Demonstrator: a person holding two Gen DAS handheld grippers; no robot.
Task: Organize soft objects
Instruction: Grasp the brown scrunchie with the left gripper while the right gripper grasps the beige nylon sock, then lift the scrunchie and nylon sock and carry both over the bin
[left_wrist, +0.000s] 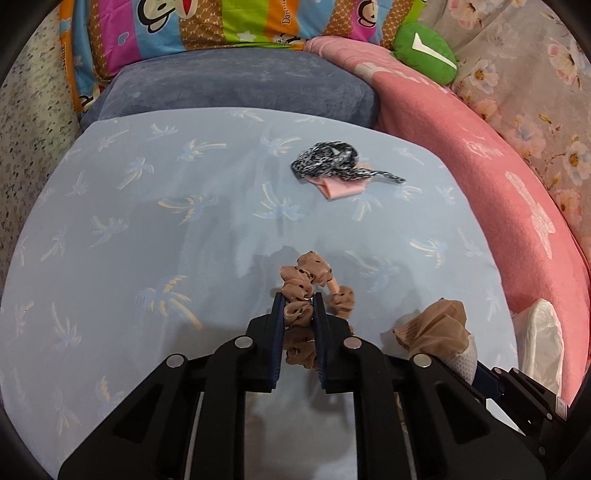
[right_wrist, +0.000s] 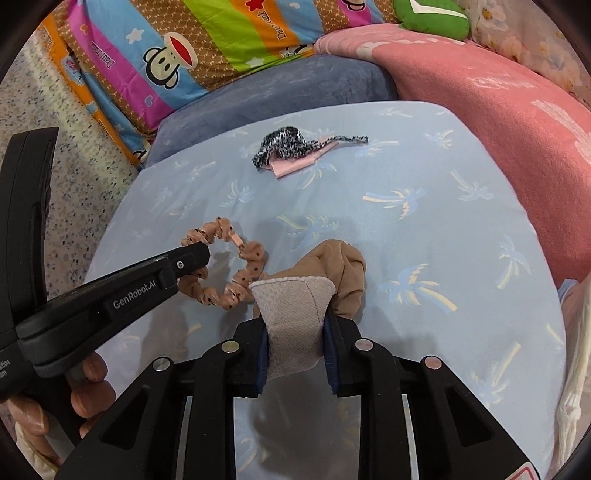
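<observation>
On bed, light blue sheet (right_wrist: 424, 177) with palm print under both my grippers. Pink blanket (right_wrist: 498, 122) at right side. My right gripper (right_wrist: 295, 321) pinches beige stocking (right_wrist: 295, 317). My left gripper (left_wrist: 299, 306) pinches dotted tan scrunchie (left_wrist: 299, 299). Further away, black-white hair band (left_wrist: 332, 162) lies on small pink cloth (left_wrist: 341, 189).

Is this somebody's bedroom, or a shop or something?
Most likely a bedroom. Everything lies on a light blue sheet with palm trees, like a bed. Behind it are a cartoon monkey pillow and a pink blanket. Nothing looks like a shop.
</observation>
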